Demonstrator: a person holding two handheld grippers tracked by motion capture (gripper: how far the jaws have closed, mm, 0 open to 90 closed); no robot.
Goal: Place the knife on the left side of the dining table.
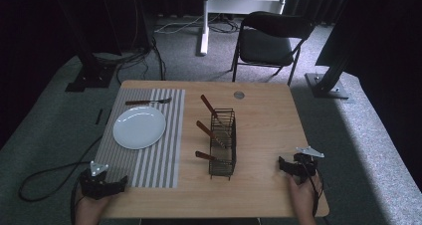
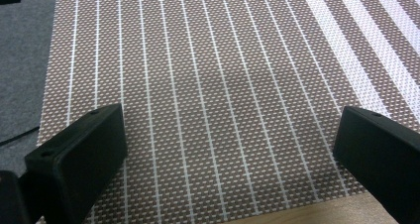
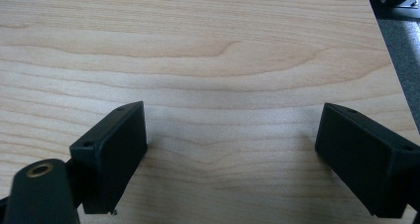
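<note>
A white plate (image 1: 139,127) lies on a striped placemat (image 1: 159,158) on the left half of the wooden table (image 1: 263,120). A fork (image 1: 148,102) with a brown handle rests on the mat beyond the plate. A black wire caddy (image 1: 222,144) stands mid-table with three brown-handled utensils (image 1: 209,106) leaning out to the left. My left gripper (image 1: 118,183) sits at the mat's near left corner, open, jaws wide over the weave (image 2: 223,110). My right gripper (image 1: 282,166) rests near the table's front right, open above bare wood (image 3: 228,130).
A small round grommet (image 1: 239,94) sits near the table's far edge. A black folding chair (image 1: 271,41) stands beyond the table, with a white stand (image 1: 204,26) and black frame posts (image 1: 333,65) on the grey carpet. Cables trail on the floor at left (image 1: 45,175).
</note>
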